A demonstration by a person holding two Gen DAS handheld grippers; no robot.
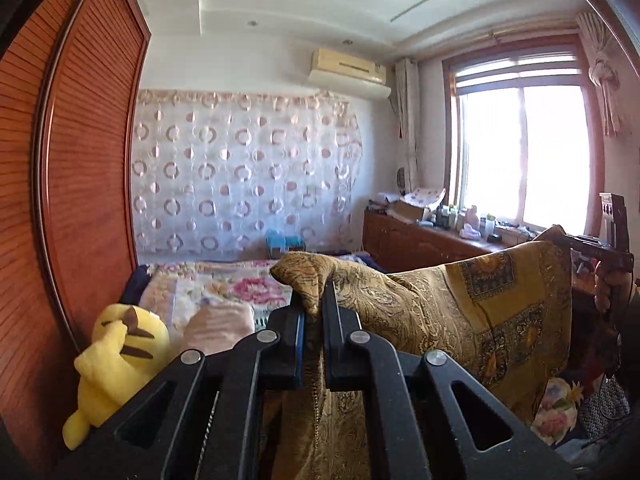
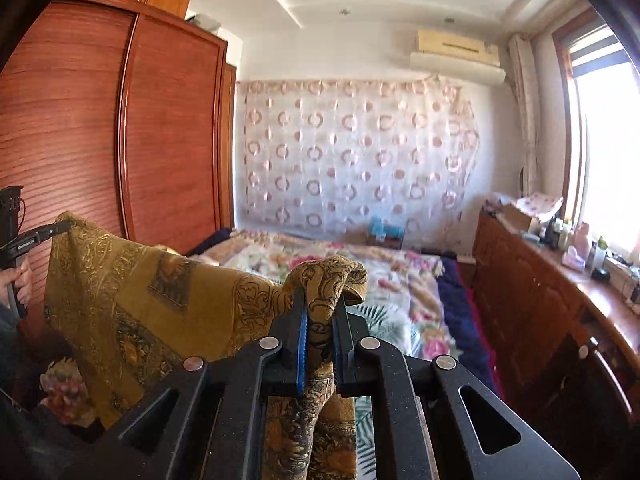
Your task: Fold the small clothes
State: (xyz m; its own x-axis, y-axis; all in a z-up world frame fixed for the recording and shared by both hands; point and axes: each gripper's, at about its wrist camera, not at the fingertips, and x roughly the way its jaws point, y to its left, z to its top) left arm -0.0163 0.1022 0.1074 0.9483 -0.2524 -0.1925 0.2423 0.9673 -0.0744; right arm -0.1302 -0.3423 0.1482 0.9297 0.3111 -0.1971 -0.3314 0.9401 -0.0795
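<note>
Only the left wrist view shows a yellow plush toy on the floral bed, near the wardrobe. Above the bed, the mustard patterned cloth hangs stretched, probably taut, its corners clamped between the closed left gripper and right gripper.

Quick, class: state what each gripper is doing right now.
Left gripper: closed on a corner of the mustard patterned cloth.
Right gripper: closed on another corner.

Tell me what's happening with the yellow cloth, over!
Left gripper shut on the patterned cloth. Right gripper shut on its other corner. Cloth stretched between them above the bed. Nothing in the way.
</note>
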